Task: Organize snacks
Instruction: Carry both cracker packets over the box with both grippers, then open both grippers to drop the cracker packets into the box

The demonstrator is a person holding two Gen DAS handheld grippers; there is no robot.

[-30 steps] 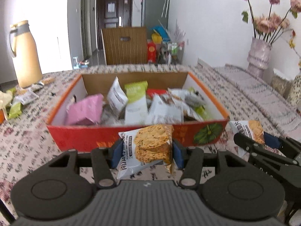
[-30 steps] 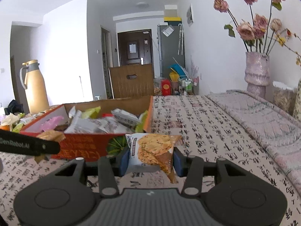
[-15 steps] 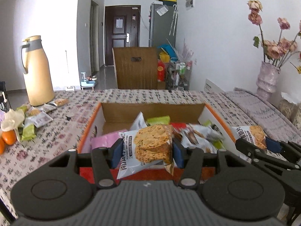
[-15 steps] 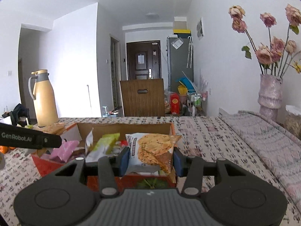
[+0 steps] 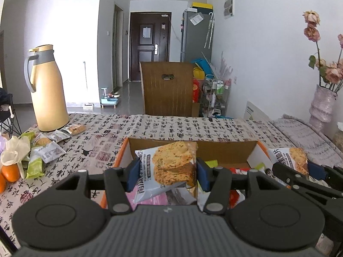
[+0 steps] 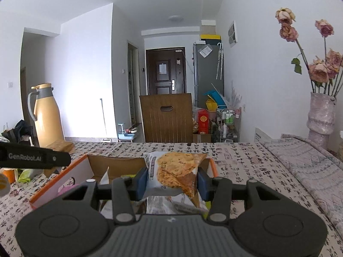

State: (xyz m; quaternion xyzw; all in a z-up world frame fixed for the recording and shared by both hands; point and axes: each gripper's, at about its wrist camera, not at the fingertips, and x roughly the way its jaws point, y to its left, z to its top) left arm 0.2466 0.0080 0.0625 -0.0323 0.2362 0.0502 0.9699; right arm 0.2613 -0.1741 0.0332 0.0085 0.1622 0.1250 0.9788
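Note:
My left gripper (image 5: 167,174) is shut on a white cracker packet (image 5: 169,169), held over the near part of the orange cardboard box (image 5: 122,152). Several snack packets lie in that box, mostly hidden behind the gripper. My right gripper (image 6: 172,182) is shut on a second cracker packet (image 6: 173,172), also over the orange box (image 6: 64,177). In the left wrist view the right gripper (image 5: 300,171) shows at the right edge with its packet (image 5: 289,157). The left gripper's arm (image 6: 34,157) crosses the left of the right wrist view.
Loose snack packets (image 5: 47,147) and oranges (image 5: 9,172) lie on the patterned tablecloth at the left, by a tall yellow thermos jug (image 5: 47,90). A vase of dried roses (image 6: 320,115) stands at the far right. A wooden chair back (image 5: 168,87) rises beyond the table.
Both grippers have risen and moved forward with their packets, from in front of the box's red front wall to above the box. The jaws have kept their grip.

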